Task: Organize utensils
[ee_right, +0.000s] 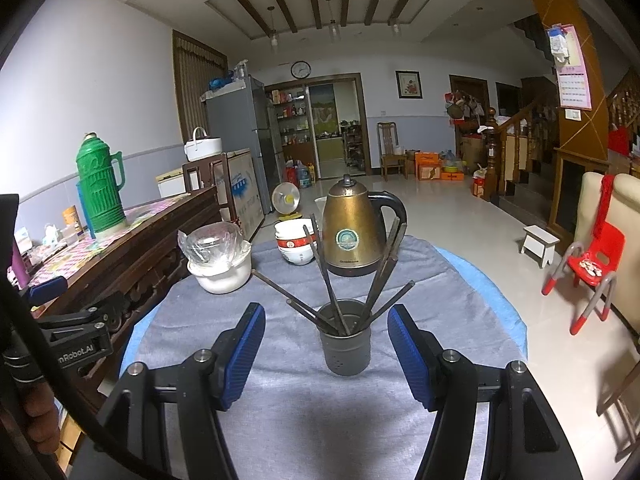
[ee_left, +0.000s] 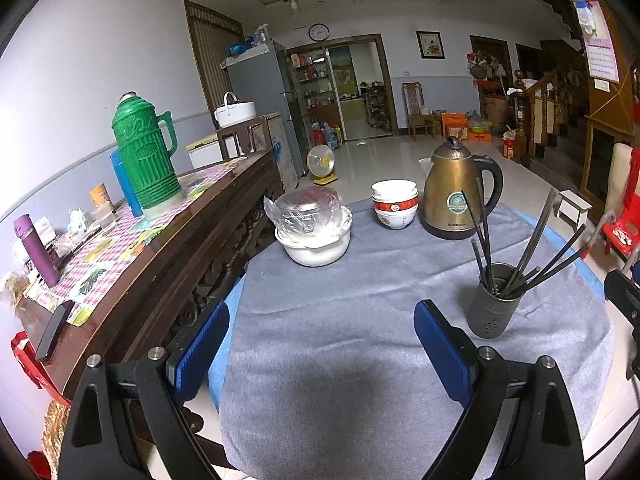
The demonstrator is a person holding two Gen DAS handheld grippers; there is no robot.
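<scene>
A dark grey utensil cup [ee_left: 494, 305] [ee_right: 345, 347] stands upright on the grey cloth, with several dark chopsticks [ee_left: 532, 240] [ee_right: 324, 276] fanned out of it. My left gripper [ee_left: 322, 318] is open over bare cloth, and the cup sits just right of its right finger. My right gripper [ee_right: 326, 320] is open too; the cup stands between and slightly beyond its blue pads [ee_right: 244, 350]. Nothing is held by either gripper.
On the cloth-covered round table [ee_left: 360, 360] behind the cup are a bronze kettle [ee_left: 456, 192] [ee_right: 352, 232], stacked bowls [ee_left: 394, 204] [ee_right: 294, 244] and a plastic-wrapped white pot [ee_left: 314, 232] [ee_right: 220, 260]. A wooden sideboard [ee_left: 140, 240] with a green thermos [ee_left: 144, 156] borders the left. A red chair [ee_right: 592, 264] stands right.
</scene>
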